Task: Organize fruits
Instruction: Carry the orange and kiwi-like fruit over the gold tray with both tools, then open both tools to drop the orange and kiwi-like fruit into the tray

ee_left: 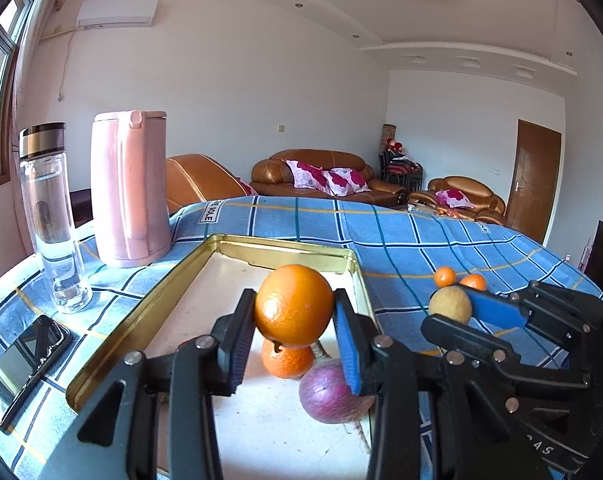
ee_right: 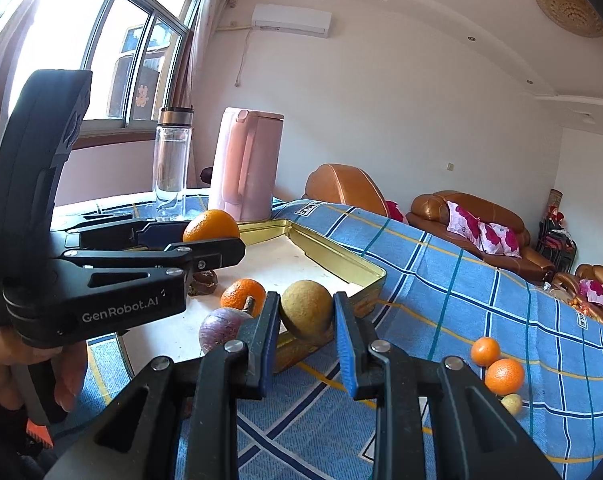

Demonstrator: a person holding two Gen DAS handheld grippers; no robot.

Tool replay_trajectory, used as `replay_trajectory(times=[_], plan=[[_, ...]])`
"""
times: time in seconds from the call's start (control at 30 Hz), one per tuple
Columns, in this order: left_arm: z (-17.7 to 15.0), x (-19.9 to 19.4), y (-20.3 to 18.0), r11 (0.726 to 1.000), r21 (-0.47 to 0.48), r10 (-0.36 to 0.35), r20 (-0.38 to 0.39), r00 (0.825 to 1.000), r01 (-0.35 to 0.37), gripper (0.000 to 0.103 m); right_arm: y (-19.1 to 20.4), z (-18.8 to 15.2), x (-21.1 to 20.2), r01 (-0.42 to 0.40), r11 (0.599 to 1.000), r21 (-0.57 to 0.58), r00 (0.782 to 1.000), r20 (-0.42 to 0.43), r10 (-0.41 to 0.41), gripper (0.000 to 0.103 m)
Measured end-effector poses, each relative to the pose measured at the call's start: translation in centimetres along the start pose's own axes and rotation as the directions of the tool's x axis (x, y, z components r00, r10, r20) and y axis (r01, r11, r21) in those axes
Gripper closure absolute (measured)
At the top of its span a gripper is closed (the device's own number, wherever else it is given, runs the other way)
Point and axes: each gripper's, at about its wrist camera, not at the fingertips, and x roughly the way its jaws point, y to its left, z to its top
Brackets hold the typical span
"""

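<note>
My left gripper (ee_left: 294,300) is shut on a large orange (ee_left: 293,320), held above a gold tin tray (ee_left: 157,292). In the tray below lie a small mandarin (ee_left: 287,362) and a purple fruit (ee_left: 329,396). In the right wrist view my right gripper (ee_right: 306,304) is shut on a round yellow-brown fruit (ee_right: 306,320), just over the tray's near corner (ee_right: 375,280). The same fruit (ee_left: 450,305) shows at the right of the left wrist view. Two mandarins (ee_right: 485,351) (ee_right: 503,376) and a small yellow fruit (ee_right: 511,403) lie on the blue checked cloth.
A pink kettle (ee_left: 129,188) and a glass bottle (ee_left: 51,216) stand behind the tray on the left. A phone (ee_left: 25,364) lies near the table's left edge. A dark brown lump (ee_right: 203,282) sits in the tray. A person's hand (ee_right: 69,376) holds the left gripper.
</note>
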Motion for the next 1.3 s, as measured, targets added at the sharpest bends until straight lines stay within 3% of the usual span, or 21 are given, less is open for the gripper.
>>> replay_trajectory(times=[0.57,0.87,1.3], plan=[[-0.3,-0.1,5.1,0.994,-0.037,0.098,-0.036,0.994,-0.100,0.064,3.7,1.2,2.1,-0.076,0.995,-0.070,0.997,-0.019,0.075,0.075],[-0.5,-0.1,5.7,0.989,-0.012,0.148,-0.079,0.986,-0.149,0.064,5.1,1.7,3.4,-0.130,0.988,-0.083,0.991,-0.050,0.126,0.075],[-0.7,0.8,6.4,0.986,0.009,0.167,-0.142,0.976,-0.167,0.064,5.8,1.7,5.2,-0.180,0.980,-0.089,0.977,-0.128,0.168,0.075]])
